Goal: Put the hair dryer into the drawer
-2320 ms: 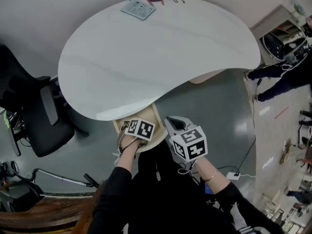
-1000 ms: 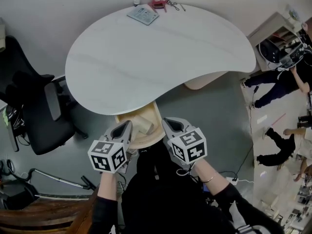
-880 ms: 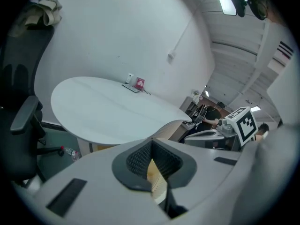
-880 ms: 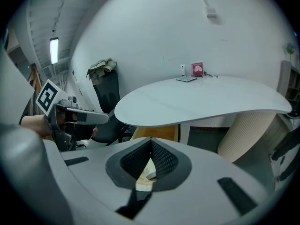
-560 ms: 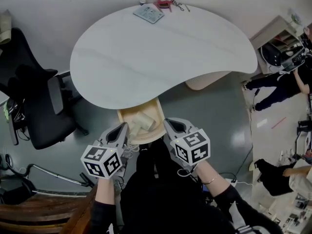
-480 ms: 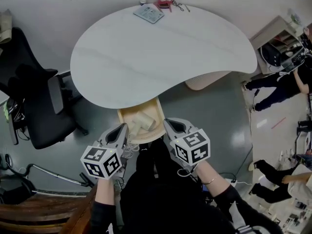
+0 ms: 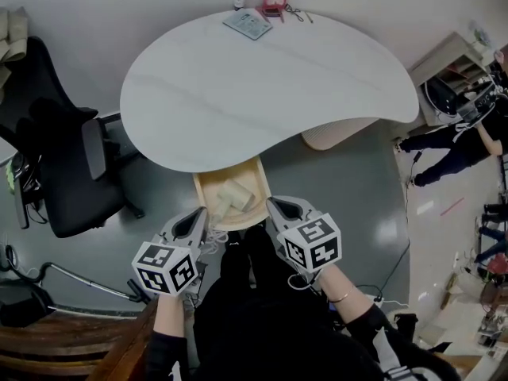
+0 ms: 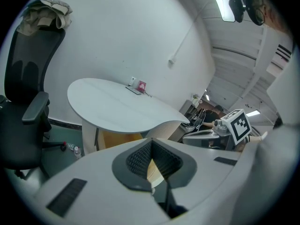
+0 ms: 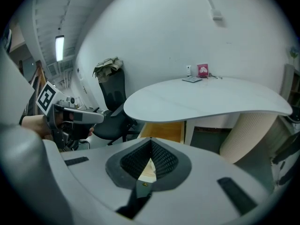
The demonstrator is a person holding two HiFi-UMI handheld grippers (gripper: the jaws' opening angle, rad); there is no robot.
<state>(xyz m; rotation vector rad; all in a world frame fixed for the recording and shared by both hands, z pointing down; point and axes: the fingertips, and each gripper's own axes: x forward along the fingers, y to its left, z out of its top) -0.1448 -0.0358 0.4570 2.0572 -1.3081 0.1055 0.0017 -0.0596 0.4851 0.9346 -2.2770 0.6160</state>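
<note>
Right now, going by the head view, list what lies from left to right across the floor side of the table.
Black office chair → left gripper → open drawer → right gripper → person in dark clothes at the far right.

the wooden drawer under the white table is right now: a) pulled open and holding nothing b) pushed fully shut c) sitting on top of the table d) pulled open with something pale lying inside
d: in the head view the drawer sticks out from under the table edge, and a pale object lies inside it.
</note>
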